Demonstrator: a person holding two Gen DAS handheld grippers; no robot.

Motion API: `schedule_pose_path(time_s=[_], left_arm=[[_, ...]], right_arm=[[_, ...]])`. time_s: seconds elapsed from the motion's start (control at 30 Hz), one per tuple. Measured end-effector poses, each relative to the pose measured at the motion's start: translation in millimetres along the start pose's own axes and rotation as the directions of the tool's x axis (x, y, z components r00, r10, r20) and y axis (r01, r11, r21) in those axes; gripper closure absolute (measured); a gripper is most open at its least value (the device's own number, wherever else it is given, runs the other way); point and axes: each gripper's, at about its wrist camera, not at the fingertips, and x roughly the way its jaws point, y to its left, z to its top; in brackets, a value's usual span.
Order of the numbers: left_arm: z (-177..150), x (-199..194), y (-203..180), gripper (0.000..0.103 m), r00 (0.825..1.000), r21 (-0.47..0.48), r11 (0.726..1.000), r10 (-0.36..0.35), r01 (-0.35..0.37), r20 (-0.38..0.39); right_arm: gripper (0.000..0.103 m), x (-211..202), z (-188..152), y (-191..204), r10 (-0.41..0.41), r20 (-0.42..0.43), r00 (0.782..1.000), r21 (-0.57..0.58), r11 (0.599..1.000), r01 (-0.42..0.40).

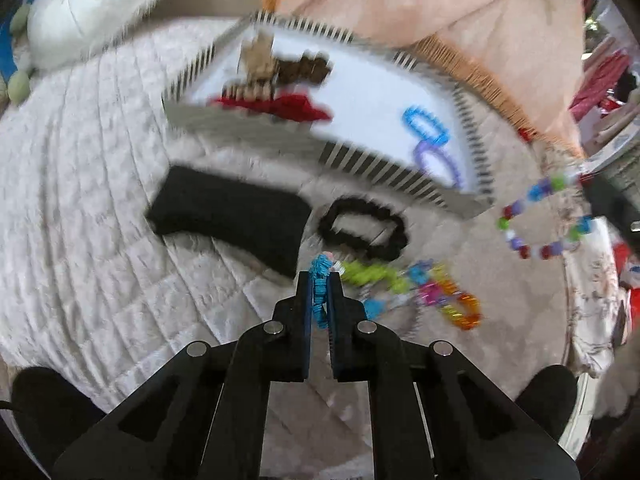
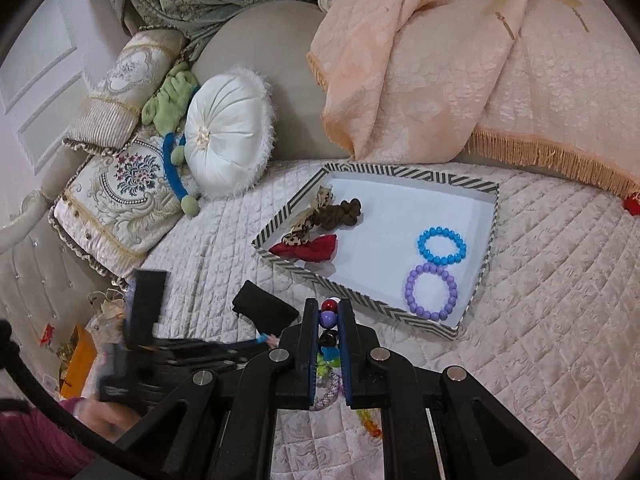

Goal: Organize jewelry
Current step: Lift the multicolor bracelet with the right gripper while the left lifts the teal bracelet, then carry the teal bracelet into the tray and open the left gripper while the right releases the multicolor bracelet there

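My left gripper (image 1: 320, 280) is shut on a turquoise beaded bracelet (image 1: 320, 300), just above a heap of bright bracelets (image 1: 424, 288) on the quilt. My right gripper (image 2: 329, 309) is shut on a multicoloured bead bracelet (image 2: 328, 318), whose loop shows at the right of the left wrist view (image 1: 538, 192). It hovers just short of the near rim of the striped tray (image 2: 400, 170). The tray holds a blue bracelet (image 2: 442, 246), a purple bracelet (image 2: 430, 292), and red (image 2: 316, 250) and brown (image 2: 340, 212) scrunchies.
A black scrunchie (image 1: 364, 232) and a black pouch (image 1: 236, 216) lie on the quilt before the tray. Cushions (image 2: 228, 144) and a peach fringed throw (image 2: 460, 80) crowd the far side. A hand in a pink sleeve (image 2: 48, 440) holds the blurred left gripper.
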Motion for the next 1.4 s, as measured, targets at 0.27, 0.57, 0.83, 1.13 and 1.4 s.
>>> schedule_pose_path(time_s=[0.27,0.57,0.83,1.13,1.4], left_arm=[[29.3,-57.7,-13.6,0.097,0.995,0.043,0.998,-0.044,0.04,0.094],[67.7,-71.7,-24.7,0.097,0.987,0.075,0.997,0.01,-0.023,0.163],[95.0,-43.8,-50.7,0.097,0.986,0.119,0.991,0.045,-0.064,0.159],[124.3,-10.4,-80.3,0.097,0.987,0.162,0.983,0.057,-0.081,0.149],[138.0,36.3,-73.9,0.097,0.994,0.128,0.99,0.051,-0.063,0.098]], right_arm=[[0.094,-9.1,7.5,-1.0,-0.009,0.021,1.0,0.002,1.0,0.009],[0.094,-7.0,17.2,-12.2,-0.033,0.026,0.999,0.014,0.999,0.033],[0.094,11.0,32.5,-30.6,-0.065,0.01,0.998,0.038,0.997,0.065],[0.094,37.7,59.4,-58.9,-0.099,-0.012,0.995,0.066,0.993,0.099],[0.094,74.5,81.9,-66.9,-0.108,-0.043,0.993,0.06,0.992,0.111]])
